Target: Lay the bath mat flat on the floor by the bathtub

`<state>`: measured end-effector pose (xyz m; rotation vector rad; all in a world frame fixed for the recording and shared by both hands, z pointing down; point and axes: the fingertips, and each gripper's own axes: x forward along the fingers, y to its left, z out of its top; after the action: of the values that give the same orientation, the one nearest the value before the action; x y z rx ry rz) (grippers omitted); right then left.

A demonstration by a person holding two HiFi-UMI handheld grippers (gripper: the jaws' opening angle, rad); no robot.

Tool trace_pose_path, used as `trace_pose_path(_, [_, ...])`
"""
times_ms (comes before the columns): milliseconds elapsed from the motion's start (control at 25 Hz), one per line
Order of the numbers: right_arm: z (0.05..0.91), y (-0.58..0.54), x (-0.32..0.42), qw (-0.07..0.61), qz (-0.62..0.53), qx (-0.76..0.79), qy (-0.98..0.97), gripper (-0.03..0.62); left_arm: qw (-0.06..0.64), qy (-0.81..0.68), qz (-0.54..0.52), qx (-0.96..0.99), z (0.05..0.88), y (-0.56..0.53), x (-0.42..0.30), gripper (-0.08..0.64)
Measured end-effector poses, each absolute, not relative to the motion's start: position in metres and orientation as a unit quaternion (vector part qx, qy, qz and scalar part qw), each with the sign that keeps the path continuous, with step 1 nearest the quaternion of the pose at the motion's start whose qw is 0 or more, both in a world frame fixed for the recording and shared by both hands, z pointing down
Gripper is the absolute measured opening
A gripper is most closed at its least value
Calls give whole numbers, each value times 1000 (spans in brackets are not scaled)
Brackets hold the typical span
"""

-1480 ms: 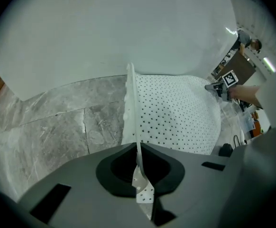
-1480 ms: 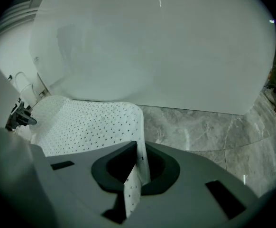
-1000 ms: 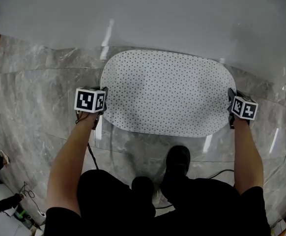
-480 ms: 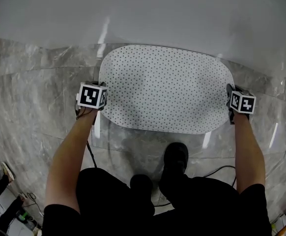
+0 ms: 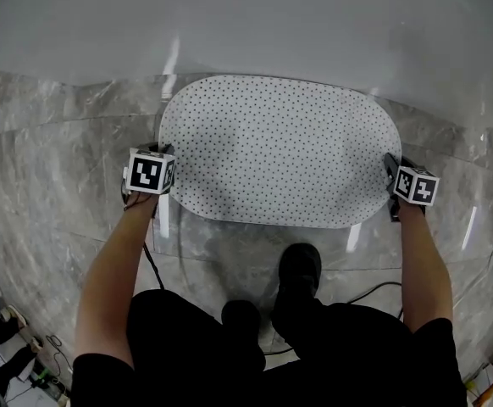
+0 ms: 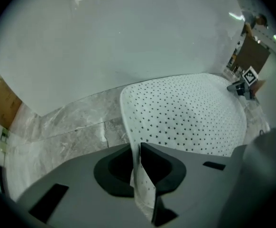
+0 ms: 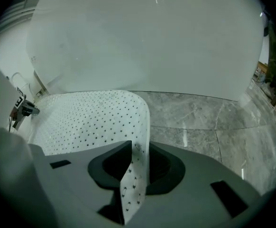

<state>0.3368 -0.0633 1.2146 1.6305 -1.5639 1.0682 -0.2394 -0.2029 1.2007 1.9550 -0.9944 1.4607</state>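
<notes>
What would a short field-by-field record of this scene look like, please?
bath mat: spread on the marble floor, beside the bathtub
left gripper: jaws have just been opening; the mat's left edge stands loose between them
right gripper: jaws have just been opening; the mat's right edge stands loose between them
mat ends: both curl up into the grippers, not yet flat

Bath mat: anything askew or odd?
The bath mat lies mostly flat beside the bathtub, but its short ends curl up, standing between the jaws of the left hand-held gripper and right hand-held gripper, which have just been opening.
</notes>
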Motion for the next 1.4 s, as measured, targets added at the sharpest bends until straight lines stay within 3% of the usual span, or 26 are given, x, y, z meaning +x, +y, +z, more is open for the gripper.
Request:
trace_pose_path(200, [1214,-55,331,337,394,613,-596,63,228,-361,555,714,1204,-205,-241,25])
trace_pose_path(400, [1215,-45,346,334,401,625,-580,146,233,-362,552,714,1204,-209,-238,26])
trace_pose_path(440, [1212,-43,350,335,389,637,-575,164,228,-368,551,714,1202,-210,-240,38])
trace_pose_path(560, [1192,-41,354,375,307,664,-569,158,182,-398,541,718,1186,-219,-246,169])
trace_pose_path(760, [1179,-51,295,396,245,621,-631,155,139,-395,522,743,1174,-212,-227,181])
trace_pose_path(920, [1187,-59,223,388,262,537,-702,131,163,-338,524,765,1189,-181,-200,156])
trace_pose_path(960, [1191,-57,210,393,269,520,-709,98,172,-320,528,767,1195,-171,-195,152])
trace_pose_path(1120, [1211,-46,176,442,284,469,-710,52,234,-251,537,771,1209,-134,-173,105])
trace_pose_path(1400, [1218,-51,168,497,279,432,-699,37,196,-180,582,768,1225,-118,-132,57])
